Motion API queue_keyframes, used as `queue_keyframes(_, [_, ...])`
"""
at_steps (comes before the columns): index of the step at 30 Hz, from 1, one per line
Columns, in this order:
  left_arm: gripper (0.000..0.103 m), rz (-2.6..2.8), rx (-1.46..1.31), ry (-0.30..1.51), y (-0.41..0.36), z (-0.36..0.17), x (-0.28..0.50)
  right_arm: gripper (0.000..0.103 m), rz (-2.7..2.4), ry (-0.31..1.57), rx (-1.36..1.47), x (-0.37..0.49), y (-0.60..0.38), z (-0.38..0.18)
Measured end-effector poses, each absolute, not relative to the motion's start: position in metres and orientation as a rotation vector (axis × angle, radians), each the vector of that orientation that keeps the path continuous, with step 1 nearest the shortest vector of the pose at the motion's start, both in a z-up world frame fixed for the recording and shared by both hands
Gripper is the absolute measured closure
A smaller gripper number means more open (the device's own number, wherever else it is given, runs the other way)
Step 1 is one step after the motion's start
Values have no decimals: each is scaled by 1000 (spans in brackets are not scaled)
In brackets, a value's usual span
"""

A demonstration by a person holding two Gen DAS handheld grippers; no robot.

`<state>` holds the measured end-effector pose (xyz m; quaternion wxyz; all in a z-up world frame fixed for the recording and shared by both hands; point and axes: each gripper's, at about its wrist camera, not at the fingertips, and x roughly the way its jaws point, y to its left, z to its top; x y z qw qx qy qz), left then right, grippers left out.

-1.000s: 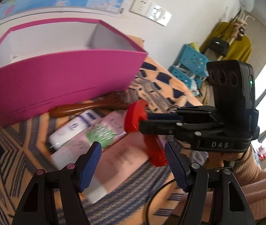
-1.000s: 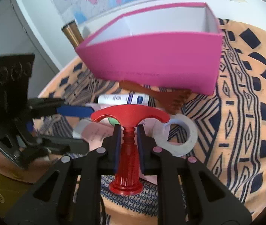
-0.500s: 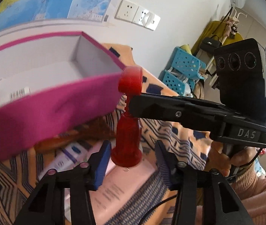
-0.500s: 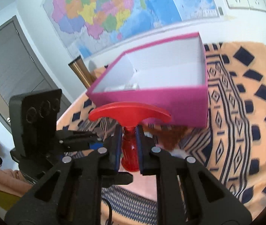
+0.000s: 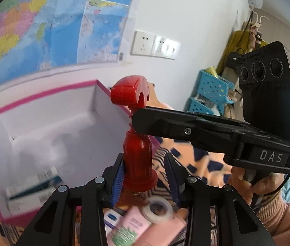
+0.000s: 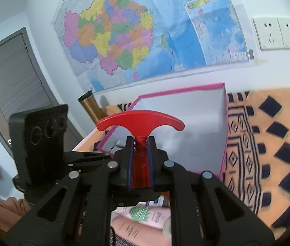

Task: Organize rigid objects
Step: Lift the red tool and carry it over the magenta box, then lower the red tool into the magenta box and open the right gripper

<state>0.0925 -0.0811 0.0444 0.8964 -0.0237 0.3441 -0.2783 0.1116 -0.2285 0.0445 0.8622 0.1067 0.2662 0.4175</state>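
your right gripper has its jaws clenched on the red t-handle tool, upright above the pink box. your left gripper has its jaws released, w/ the tool's base between them.

An orange cloth with dark diamond patterns covers the table. On it sit an open pink box, pink tubes and a tape roll.

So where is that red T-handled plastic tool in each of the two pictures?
Left wrist view: the red T-handled plastic tool stands upright at centre, its base between the open left fingers, its neck clamped from the right.
Right wrist view: centre, its neck between the shut right fingers.
Shared landmark: the open pink cardboard box behind it.
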Motion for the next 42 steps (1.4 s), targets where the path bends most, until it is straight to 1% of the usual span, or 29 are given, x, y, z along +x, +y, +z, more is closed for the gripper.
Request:
queue_keyframes(5, [65,-551,-58,720,-80,49,112,88,849,567,237,136,-227,48])
queue_keyframes(10, [65,-530,-91,762,-81,42,139,88,815,602,220,160,-219,43])
queue_keyframes(16, [65,-512,-147,846,-78,21,168,88,762,660,171,183,-210,27])
queue_keyframes(18, [65,-481,-165,882,-76,11,176,86,741,693,167,191,-208,17])
queue_keyframes(23, [65,-433,-191,931,-66,-6,178,85,671,763,146,205,-207,-5])
queue_keyframes(30, [62,-408,-177,874,-48,-1,154,82,681,742,168,190,-219,-6])
queue_keyframes(31, [61,-405,-172,861,-46,2,149,82,690,731,176,185,-222,-5])
queue_keyframes(34, [58,-415,-155,809,-41,9,133,77,714,696,187,167,-229,0])
queue_keyframes(37, [53,-418,-123,758,-34,14,113,76,742,670,196,146,-238,3])
queue_keyframes(40, [52,-425,-116,733,-24,15,97,75,763,666,203,129,-245,0])
queue_keyframes(42, [50,-421,-112,723,-16,14,86,71,767,673,204,120,-247,-5])
